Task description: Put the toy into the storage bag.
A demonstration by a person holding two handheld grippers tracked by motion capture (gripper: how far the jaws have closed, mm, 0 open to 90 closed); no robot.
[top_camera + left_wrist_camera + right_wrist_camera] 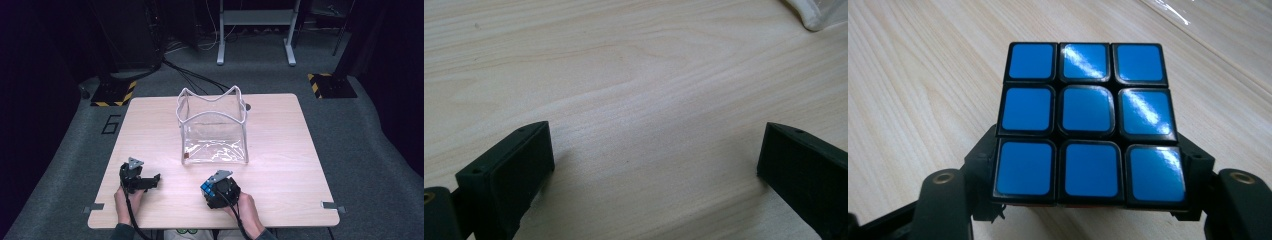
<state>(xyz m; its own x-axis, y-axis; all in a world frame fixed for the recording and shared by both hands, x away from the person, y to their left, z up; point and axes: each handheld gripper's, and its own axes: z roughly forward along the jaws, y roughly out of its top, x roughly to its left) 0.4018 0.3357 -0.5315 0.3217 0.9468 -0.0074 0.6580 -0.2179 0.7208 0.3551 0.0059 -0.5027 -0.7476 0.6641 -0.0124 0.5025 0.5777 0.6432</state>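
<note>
Right gripper view puts the puzzle cube (1087, 122) squarely between my right tongs (1088, 175), blue face toward the camera, the jaws hugging its lower row on both sides. I read that as a grip on the cube, though only on its bottom third, and I can't tell how firmly the pads bear. That is my main worry: held so low, the cube could pivot or slip out when I lift, and a layer might twist under the squeeze.

From the high view, the cube (208, 188) sits near my edge of the tabletop (280, 150), just short of the clear plastic bag (214, 127) standing open in the middle. The bag's walls are soft and its rim sags, so a low approach could snag the rim and fold or tip the bag.

My left tongs (150, 181) rest wide open with nothing in them, over bare wood, well apart from the cube. There is open room either side of the bag; the near edge is close behind my hands, so a dropped cube could roll off.
</note>
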